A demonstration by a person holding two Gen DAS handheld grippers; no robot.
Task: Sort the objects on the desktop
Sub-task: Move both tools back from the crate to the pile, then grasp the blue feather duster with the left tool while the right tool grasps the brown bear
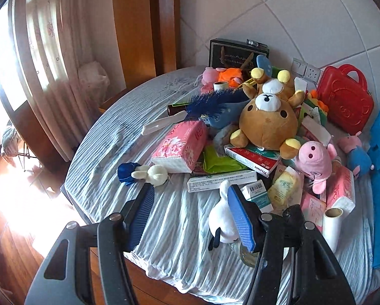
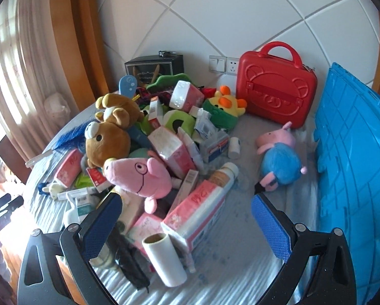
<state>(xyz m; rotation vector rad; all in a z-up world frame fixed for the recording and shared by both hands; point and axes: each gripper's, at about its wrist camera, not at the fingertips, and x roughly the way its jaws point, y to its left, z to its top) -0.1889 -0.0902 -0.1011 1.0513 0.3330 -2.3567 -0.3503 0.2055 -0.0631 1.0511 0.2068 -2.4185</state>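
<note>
A heap of toys, tissue packs and boxes lies on a round table with a striped cloth (image 1: 164, 218). A brown bear plush (image 1: 267, 124) (image 2: 107, 139) sits on top, a pink pig plush (image 1: 314, 161) (image 2: 141, 175) beside it. My left gripper (image 1: 190, 195) is open above the cloth, a white plush (image 1: 221, 216) against its right finger. My right gripper (image 2: 187, 204) is open over a pink tissue pack (image 2: 197, 213) and a white roll (image 2: 164, 261). A blue-bodied pig plush (image 2: 278, 160) lies apart on the right.
A red case (image 2: 276, 86) stands against the back wall by a socket (image 2: 231, 64). A blue crate (image 2: 355, 167) stands at the right edge. A dark box (image 2: 154, 64) stands at the back. A small white rabbit toy (image 1: 151, 174) lies left of the heap.
</note>
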